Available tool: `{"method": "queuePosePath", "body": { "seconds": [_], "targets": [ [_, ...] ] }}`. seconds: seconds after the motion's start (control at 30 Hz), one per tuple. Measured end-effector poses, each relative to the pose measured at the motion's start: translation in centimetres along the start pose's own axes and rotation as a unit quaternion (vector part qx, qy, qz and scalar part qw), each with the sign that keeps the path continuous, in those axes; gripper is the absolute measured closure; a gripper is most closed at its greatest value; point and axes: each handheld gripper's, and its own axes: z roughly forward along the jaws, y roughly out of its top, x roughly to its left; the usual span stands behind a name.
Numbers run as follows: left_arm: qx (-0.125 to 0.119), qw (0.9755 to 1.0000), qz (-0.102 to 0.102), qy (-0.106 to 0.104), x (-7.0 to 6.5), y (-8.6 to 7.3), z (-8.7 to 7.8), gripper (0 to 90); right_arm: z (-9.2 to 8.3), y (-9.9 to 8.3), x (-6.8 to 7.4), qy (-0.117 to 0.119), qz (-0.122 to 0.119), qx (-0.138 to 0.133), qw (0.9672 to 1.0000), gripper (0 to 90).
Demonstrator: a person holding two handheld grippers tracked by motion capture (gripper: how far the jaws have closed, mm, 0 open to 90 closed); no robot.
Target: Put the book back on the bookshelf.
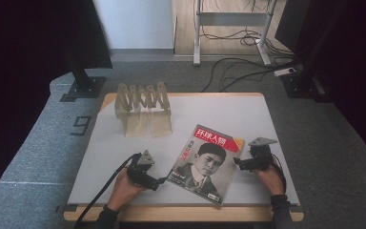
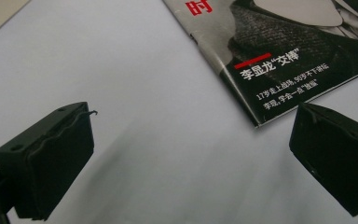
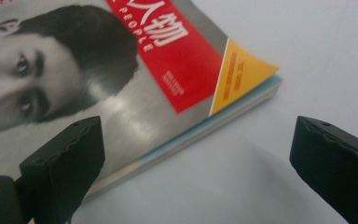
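I've got both jaws wide open and empty, left gripper (image 1: 163,181) at the magazine (image 1: 206,162)'s near-left corner, right gripper (image 1: 237,162) at its right edge; its long axis tilts slightly right going away.

The magazine (image 1: 205,162) has a grey portrait cover, a red title band and a yellow corner; the counter (image 1: 248,114) is pale grey.

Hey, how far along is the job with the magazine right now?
Early stage. Done: both claws sit at the magazine, the left claw by its lower left corner, the right claw by its right edge. In hand: nothing, both are open and the magazine lies flat on the table. Left: gripping and moving it; the wooden rack holds nothing.
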Motion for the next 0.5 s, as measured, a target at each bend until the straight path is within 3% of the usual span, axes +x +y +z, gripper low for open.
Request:
{"method": "queuePosePath", "body": {
  "seconds": [0.23, 0.5],
  "targets": [
    [0.003, 0.9999, 0.009, -0.012, -0.4, 0.4, 1.0, 0.0, 1.4, 1.7, -0.9, -0.003, -0.002, 0.005, 1.0, 3.6],
    [0.012, 0.9997, 0.017, -0.01, -0.7, 0.3, 1.8, 0.0, 3.2, 3.0, -1.6, 0.008, -0.004, 0.014, 0.9999, 4.2]
  ]
}}
